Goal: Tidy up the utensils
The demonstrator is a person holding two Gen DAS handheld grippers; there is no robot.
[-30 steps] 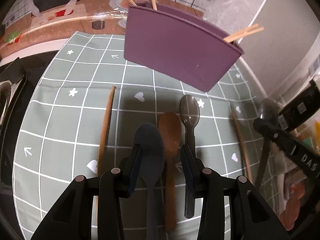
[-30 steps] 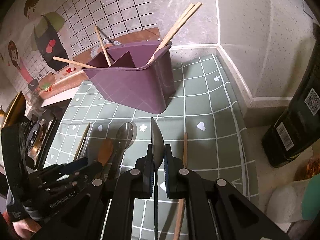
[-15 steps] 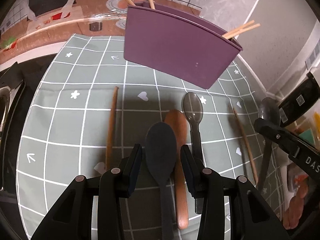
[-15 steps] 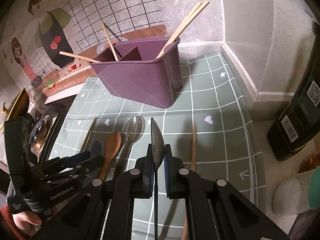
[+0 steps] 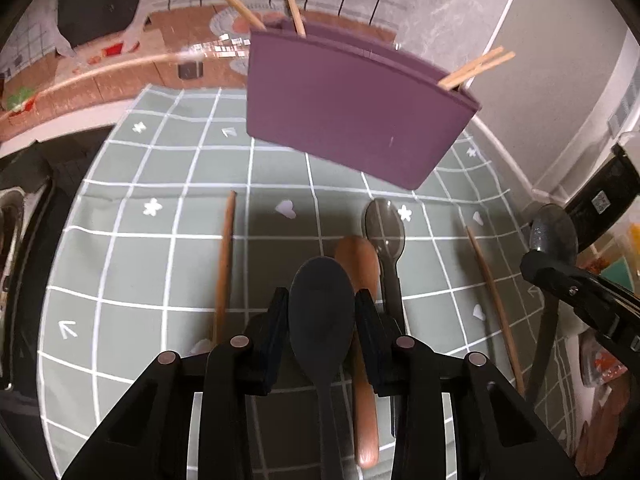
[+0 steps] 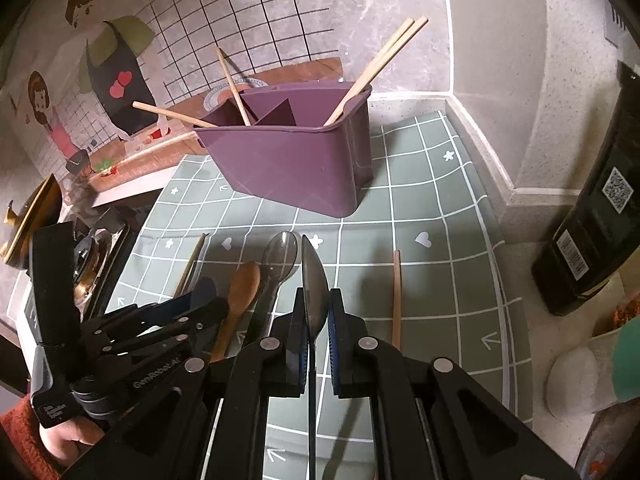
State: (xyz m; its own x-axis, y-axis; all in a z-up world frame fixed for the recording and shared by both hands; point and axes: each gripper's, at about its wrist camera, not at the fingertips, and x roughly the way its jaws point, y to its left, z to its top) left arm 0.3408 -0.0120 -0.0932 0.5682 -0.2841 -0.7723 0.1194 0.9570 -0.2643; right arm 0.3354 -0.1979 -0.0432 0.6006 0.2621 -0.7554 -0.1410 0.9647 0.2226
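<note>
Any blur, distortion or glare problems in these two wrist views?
Left wrist view: strong fisheye bends the mat's grid; the dark spoon between the left gripper's pads is soft; a bright reflection streaks the counter edge behind the purple caddy. Right wrist view: dim, same bowing; the spoon held edge-on in the right gripper stays sharp.

Home kitchen counter corner

A green checked mat (image 6: pixel 420 208) lies on a speckled stone counter (image 6: pixel 532 264) where two walls meet at 1 o'clock. A purple utensil holder (image 6: pixel 288 160) with chopsticks (image 6: pixel 376 68) stands at 12 o'clock, spoons (image 5: pixel 384 228) before it, a cartoon cook sticker (image 6: pixel 116 64) on the wall at 10 o'clock, a stove burner (image 6: pixel 90 256) at 9 o'clock, and a dark bottle (image 6: pixel 592 224) at 3 o'clock.
</note>
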